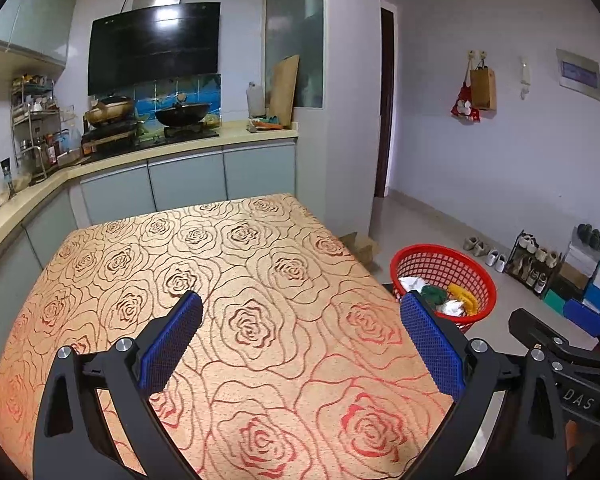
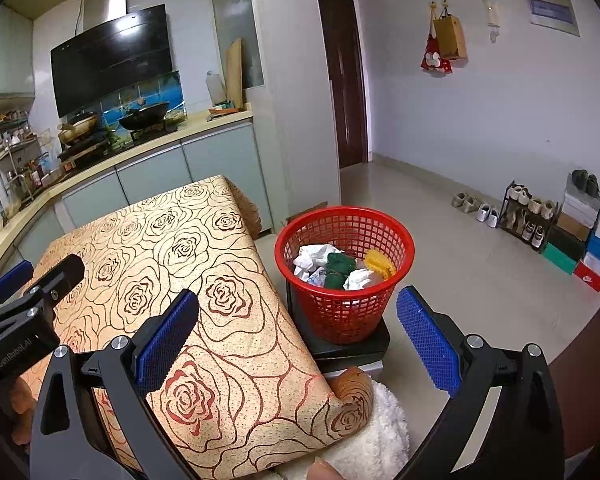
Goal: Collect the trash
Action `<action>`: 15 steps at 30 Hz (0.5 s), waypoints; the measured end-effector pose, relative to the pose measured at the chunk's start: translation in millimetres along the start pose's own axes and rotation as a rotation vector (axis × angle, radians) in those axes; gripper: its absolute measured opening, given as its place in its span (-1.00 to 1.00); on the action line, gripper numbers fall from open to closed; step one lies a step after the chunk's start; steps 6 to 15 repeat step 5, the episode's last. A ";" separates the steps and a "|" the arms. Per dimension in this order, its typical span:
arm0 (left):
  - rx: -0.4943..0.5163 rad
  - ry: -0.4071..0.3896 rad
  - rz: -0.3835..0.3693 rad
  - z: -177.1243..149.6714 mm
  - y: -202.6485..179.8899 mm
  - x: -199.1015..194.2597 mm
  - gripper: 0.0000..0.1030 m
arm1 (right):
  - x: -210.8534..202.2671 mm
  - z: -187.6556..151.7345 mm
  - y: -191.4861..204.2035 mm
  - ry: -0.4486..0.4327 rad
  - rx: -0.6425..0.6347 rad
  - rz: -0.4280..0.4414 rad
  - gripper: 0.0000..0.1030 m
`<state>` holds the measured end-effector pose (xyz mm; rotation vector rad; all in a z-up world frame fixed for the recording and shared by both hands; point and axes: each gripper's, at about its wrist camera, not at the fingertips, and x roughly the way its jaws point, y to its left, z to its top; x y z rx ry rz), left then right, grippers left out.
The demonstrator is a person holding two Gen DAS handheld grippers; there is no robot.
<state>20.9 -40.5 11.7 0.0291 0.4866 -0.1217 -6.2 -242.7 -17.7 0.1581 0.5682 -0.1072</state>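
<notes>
Red plastic lattice basket (image 2: 344, 268), round, tapering to the base, standing on a dark block on the floor just off the table's 3 o'clock edge. Contents: crumpled white paper wads (image 2: 314, 258), 2 dark green soft lumps (image 2: 337, 269), 1 yellow ridged piece (image 2: 380, 263), all loose in the lower half. Handling, as a judgement: the trash looks light, soft and compressible, unlikely to break; a wad should be pinched across its bulk, since loose edges would tear or slip. The basket itself looks light and slightly flexible, best taken at the rim. Table (image 1: 260, 320), covered in a tan cloth with red rose outlines, carries no visible trash, so collection appears finished or nearly so. Left gripper (image 1: 300, 320): blue-padded jaws spread wide, empty, above the cloth. Right gripper (image 2: 298, 316): jaws likewise wide apart, empty, basket at 12 o'clock between the pads.
</notes>
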 end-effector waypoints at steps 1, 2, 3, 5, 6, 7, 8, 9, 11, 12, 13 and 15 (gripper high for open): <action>-0.004 0.001 0.011 -0.3 3.7 0.2 0.86 | 1.0 -0.5 0.9 0.002 -0.003 0.000 0.87; -0.007 0.001 0.019 -0.2 6.8 0.4 0.86 | 2.3 -0.4 2.6 0.005 -0.005 0.002 0.87; -0.010 0.002 0.030 -0.4 10.0 0.6 0.86 | 4.2 -0.8 4.5 0.009 -0.008 0.004 0.87; -0.022 0.006 0.051 -1.3 18.0 0.9 0.86 | 7.7 -1.1 8.7 0.016 -0.017 0.007 0.87; -0.022 0.006 0.051 -1.3 18.0 0.9 0.86 | 7.7 -1.1 8.7 0.016 -0.017 0.007 0.87; -0.022 0.006 0.051 -1.3 18.0 0.9 0.86 | 7.7 -1.1 8.7 0.016 -0.017 0.007 0.87; -0.022 0.006 0.051 -1.3 18.0 0.9 0.86 | 7.7 -1.1 8.7 0.016 -0.017 0.007 0.87; -0.022 0.006 0.051 -1.3 18.0 0.9 0.86 | 7.7 -1.1 8.7 0.016 -0.017 0.007 0.87; -0.022 0.006 0.051 -1.3 18.0 0.9 0.86 | 7.7 -1.1 8.7 0.016 -0.017 0.007 0.87; -0.022 0.006 0.051 -1.3 18.0 0.9 0.86 | 7.7 -1.1 8.7 0.016 -0.017 0.007 0.87; -0.022 0.006 0.051 -1.3 18.0 0.9 0.86 | 7.7 -1.1 8.7 0.016 -0.017 0.007 0.87; -0.022 0.006 0.051 -1.3 18.0 0.9 0.86 | 7.7 -1.1 8.7 0.016 -0.017 0.007 0.87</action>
